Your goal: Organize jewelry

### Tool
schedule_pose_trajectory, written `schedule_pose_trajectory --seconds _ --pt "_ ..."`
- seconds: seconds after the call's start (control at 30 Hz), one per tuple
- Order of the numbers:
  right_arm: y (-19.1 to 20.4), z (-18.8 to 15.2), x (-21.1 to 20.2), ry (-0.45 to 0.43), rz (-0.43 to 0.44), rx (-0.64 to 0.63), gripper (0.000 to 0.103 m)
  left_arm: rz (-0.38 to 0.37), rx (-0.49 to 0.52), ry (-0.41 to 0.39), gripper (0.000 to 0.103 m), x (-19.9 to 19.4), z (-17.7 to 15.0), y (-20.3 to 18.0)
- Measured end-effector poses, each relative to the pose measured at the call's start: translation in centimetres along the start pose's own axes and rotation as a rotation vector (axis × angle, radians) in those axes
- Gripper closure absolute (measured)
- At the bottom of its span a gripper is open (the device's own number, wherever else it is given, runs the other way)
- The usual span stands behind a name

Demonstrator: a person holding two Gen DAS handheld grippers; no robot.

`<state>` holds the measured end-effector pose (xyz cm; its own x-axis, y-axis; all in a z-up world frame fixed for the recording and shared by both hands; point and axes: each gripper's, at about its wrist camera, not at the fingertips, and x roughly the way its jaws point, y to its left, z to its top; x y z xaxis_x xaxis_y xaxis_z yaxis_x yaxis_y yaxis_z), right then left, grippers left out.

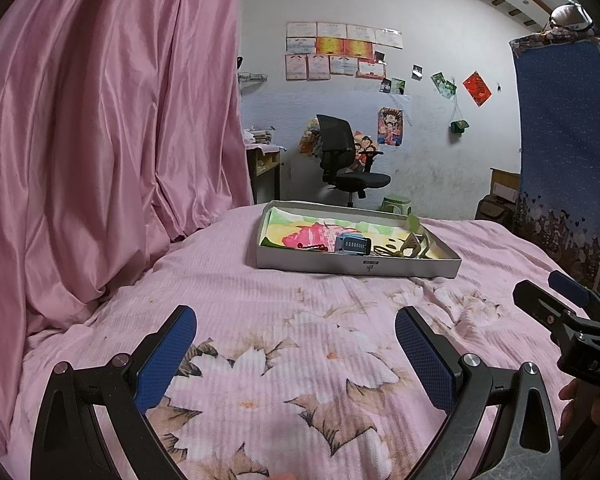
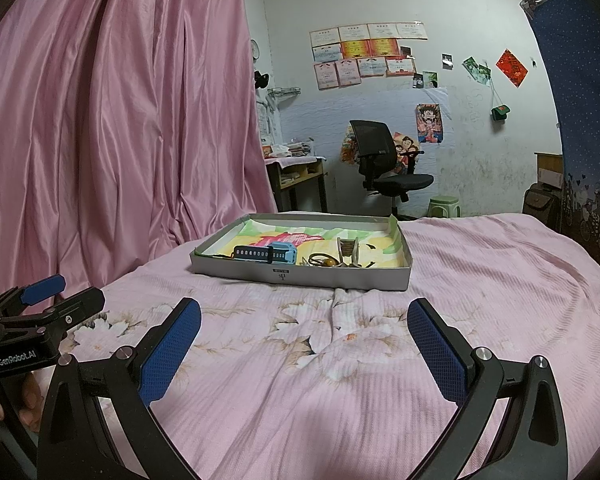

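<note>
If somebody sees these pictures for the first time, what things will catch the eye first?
The big pink curtain fills the left side beside the bed. On the pink flowered bedspread lies a shallow grey box holding a blue watch and small jewelry. Both the left hand-held gripper and the right hand-held gripper are open, short of the box.

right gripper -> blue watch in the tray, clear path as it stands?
Probably yes. The right gripper is open and empty, with only bare bedspread between it and the tray. The blue watch lies just behind the low front wall, so approach from above.
</note>
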<state>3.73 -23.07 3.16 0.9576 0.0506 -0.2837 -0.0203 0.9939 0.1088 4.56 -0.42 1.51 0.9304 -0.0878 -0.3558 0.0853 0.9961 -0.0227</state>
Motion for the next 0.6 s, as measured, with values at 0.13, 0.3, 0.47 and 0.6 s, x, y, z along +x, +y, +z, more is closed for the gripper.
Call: schedule_pose_trajectory --seconds 0.13,0.3,0.47,0.6 --pt "0.00 0.01 0.02 0.000 -0.001 0.000 0.002 0.002 0.002 -0.002 0.003 -0.08 -0.20 0.49" --pt "0.03 0.03 0.01 0.000 0.000 0.000 0.002 0.002 0.007 0.000 0.003 -0.20 -0.11 0.67" --pt "0.03 0.04 0.03 0.001 0.000 -0.001 0.002 0.003 0.009 0.001 0.003 -0.18 -0.09 0.52" --pt "0.08 0.06 0.02 0.001 -0.001 0.000 0.001 0.006 0.008 0.002 0.003 -0.17 -0.09 0.61"
